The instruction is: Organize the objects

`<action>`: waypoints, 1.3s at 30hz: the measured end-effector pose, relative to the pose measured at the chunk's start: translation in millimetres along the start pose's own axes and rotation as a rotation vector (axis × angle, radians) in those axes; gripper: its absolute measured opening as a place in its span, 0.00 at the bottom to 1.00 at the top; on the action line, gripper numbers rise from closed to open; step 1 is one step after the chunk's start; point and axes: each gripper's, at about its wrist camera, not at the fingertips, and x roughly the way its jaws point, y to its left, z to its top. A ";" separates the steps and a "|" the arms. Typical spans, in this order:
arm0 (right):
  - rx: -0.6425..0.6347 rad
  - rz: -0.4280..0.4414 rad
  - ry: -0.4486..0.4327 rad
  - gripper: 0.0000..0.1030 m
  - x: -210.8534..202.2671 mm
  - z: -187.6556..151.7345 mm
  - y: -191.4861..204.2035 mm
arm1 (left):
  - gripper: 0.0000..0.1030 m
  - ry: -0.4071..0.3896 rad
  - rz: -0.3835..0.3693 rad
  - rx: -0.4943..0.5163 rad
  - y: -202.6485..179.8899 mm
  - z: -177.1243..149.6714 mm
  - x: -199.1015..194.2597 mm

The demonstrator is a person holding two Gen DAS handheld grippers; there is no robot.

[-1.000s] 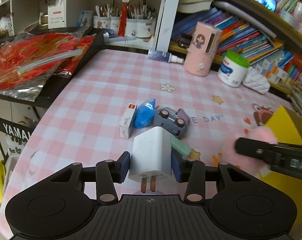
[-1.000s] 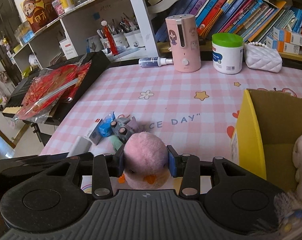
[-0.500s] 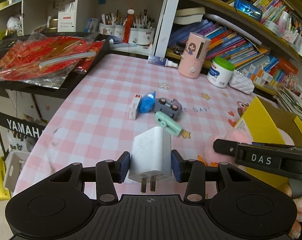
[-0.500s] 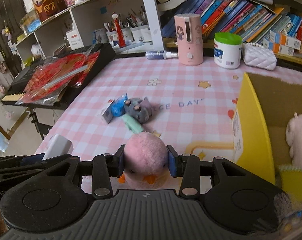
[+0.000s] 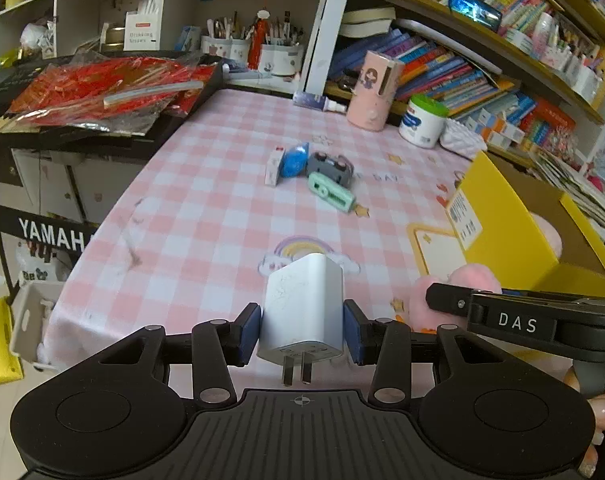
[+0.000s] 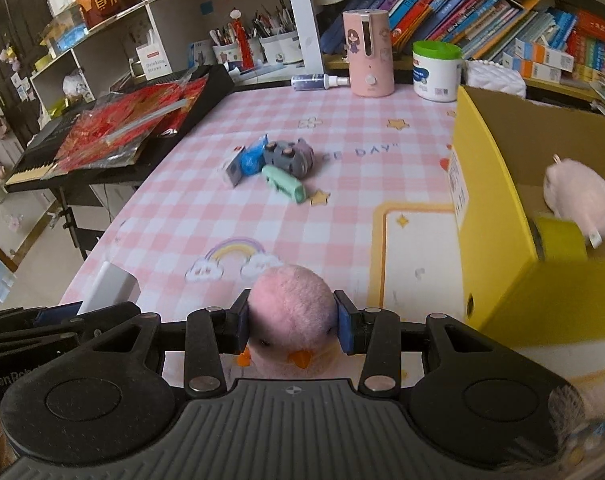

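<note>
Left gripper (image 5: 302, 330): pads clamped on both sides of a white charger (image 5: 302, 312), prongs pointing back at the camera, lower centre of the left wrist frame, held above the bench (image 5: 206, 216).

Right gripper (image 6: 292, 326): closed on a pink plush chick (image 6: 290, 312), orange beak facing the camera, lower centre of the right wrist frame. In the left view the same gripper and chick show at lower right, just beside the yellow box (image 5: 514, 240).

Box: open-topped, right side of both frames, standing on the bench. Right view shows a second pink plush (image 6: 582, 196) and a yellow tape roll (image 6: 562, 240) inside it, touching.

Loose cluster mid-bench, centre of both frames, well apart from both grippers: grey toy car (image 6: 288, 156), green item (image 6: 284, 182) against it, blue packet (image 6: 250, 160), small white carton (image 5: 273, 166).

Back edge, upper right: pink dispenser (image 6: 368, 54), green-lidded tub (image 6: 436, 70), spray bottle (image 6: 318, 80) lying flat.
</note>
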 end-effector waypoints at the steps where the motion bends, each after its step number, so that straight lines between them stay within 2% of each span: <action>1: 0.002 -0.002 -0.001 0.37 -3.9 -4.7 0.9 | 0.41 0.003 -0.003 0.003 -0.2 -3.9 -3.1; 10: 0.056 -0.033 0.003 0.37 -32.7 -44.8 0.3 | 0.41 0.026 -0.029 0.048 -7.4 -33.9 -26.1; 22: 0.113 -0.055 -0.011 0.37 -58.5 -76.9 -2.7 | 0.41 0.039 -0.061 0.097 -18.6 -54.6 -41.8; 39: 0.251 -0.174 -0.026 0.37 -92.1 -110.1 -40.9 | 0.41 0.076 -0.184 0.221 -63.6 -68.3 -35.4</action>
